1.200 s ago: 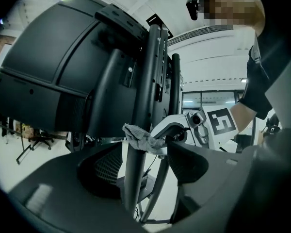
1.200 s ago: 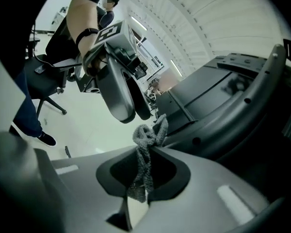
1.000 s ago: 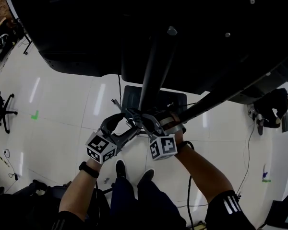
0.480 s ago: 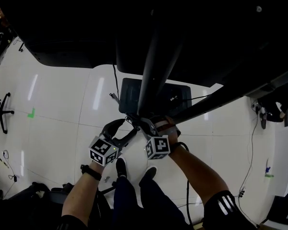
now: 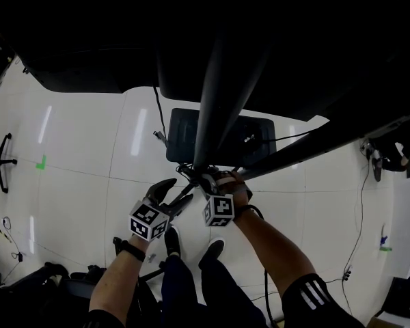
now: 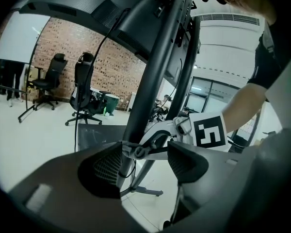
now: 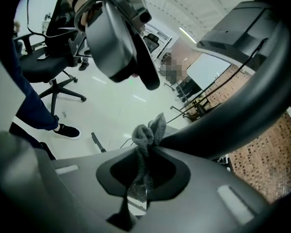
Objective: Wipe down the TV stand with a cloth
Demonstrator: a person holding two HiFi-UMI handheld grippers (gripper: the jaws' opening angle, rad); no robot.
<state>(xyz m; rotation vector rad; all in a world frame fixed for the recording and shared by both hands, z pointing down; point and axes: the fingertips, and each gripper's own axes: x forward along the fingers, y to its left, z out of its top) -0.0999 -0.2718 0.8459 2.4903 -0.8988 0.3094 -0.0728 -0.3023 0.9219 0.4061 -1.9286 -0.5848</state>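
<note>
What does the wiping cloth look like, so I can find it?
Look for the tall black pole of the TV stand, rising from the white floor. Low down beside it, the right gripper pinches the cloth. It is the only soft, fuzzy grey thing there, scrunched into a little bunch, while everything around it is hard and smooth.

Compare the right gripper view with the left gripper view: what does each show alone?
Right gripper view only: the grey cloth clamped in the right hand-held gripper. Left gripper view only: the left hand-held gripper, jaws apart and empty, plus the right one's marker cube. Both: the TV stand's dark pole, white floor, office chairs.
</note>
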